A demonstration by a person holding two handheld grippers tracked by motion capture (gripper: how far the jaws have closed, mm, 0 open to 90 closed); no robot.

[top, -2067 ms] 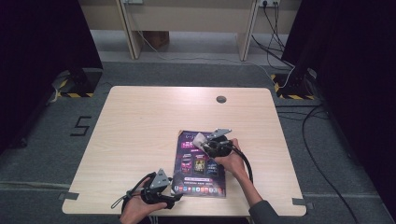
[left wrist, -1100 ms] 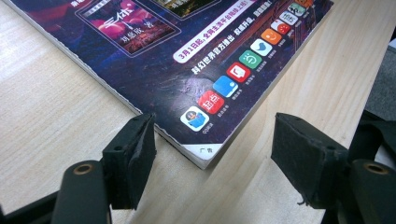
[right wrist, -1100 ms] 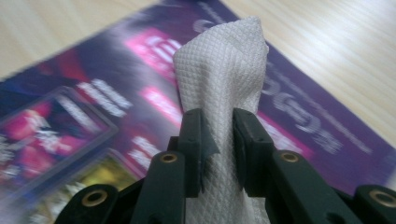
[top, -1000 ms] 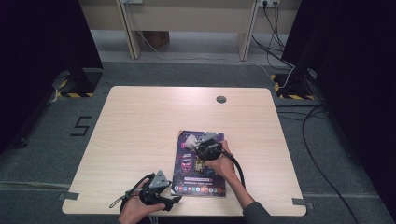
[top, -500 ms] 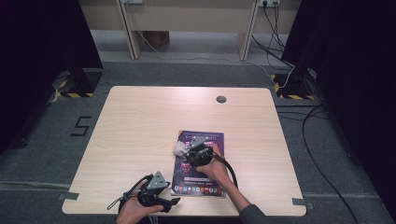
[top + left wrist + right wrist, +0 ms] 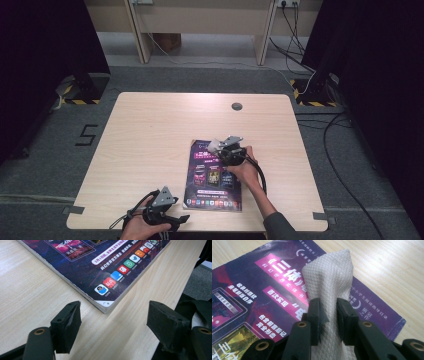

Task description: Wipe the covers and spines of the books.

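A dark purple magazine (image 6: 215, 180) lies flat near the table's front edge, right of centre. My right gripper (image 6: 221, 149) hovers over the magazine's far end, shut on a folded white textured cloth (image 6: 329, 272) whose free end rests on the cover (image 6: 262, 277). The cloth (image 6: 214, 146) sticks out to the left of that gripper. My left gripper (image 6: 177, 220) lies low at the front edge, left of the magazine. Its jaws (image 6: 113, 309) have just been opening; nothing is between them. The magazine's near corner (image 6: 107, 305) sits just ahead of the gap, clear of both pads.
A round cable hole (image 6: 236, 106) sits at the far middle of the wooden table (image 6: 150, 135). The right gripper's black cable (image 6: 261, 176) runs along the forearm. The table's front edge is right beside the left gripper.
The right gripper swept the cloth leftward across the magazine's far end, then came back to the right. The left gripper stayed in place.
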